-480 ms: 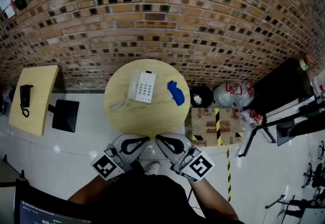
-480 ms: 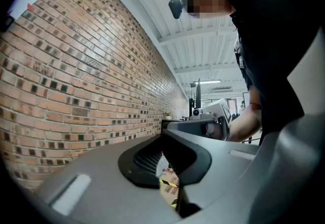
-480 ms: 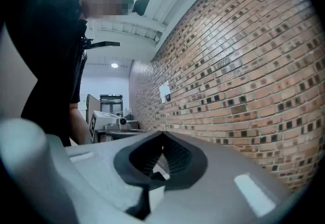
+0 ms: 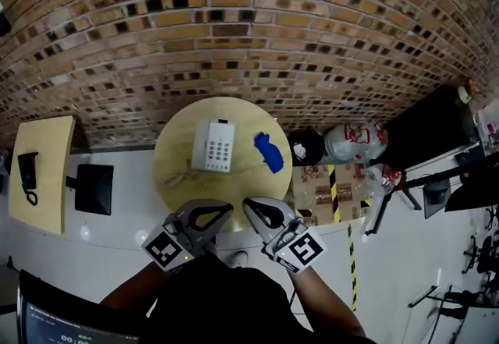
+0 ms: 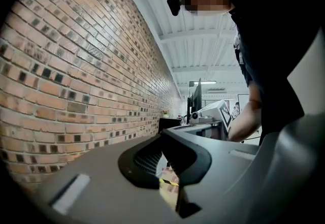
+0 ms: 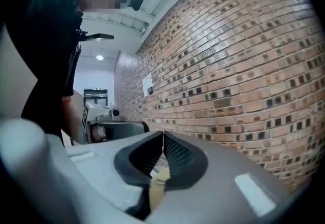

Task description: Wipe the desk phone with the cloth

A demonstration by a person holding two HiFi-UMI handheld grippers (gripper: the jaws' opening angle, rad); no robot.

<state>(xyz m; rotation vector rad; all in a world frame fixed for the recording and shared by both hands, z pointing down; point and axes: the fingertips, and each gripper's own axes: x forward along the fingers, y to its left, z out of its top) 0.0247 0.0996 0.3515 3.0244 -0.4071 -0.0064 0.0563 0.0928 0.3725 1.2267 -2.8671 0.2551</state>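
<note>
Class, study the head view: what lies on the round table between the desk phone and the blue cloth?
Nothing. In the head view, only bare table separates the phone from the cloth, which lie apart.

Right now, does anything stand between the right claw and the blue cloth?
Nothing visible does. The right claw, shut and empty, is at the round table's near edge; only bare tabletop lies between it and the blue cloth. The desk phone sits left of that path.
</note>
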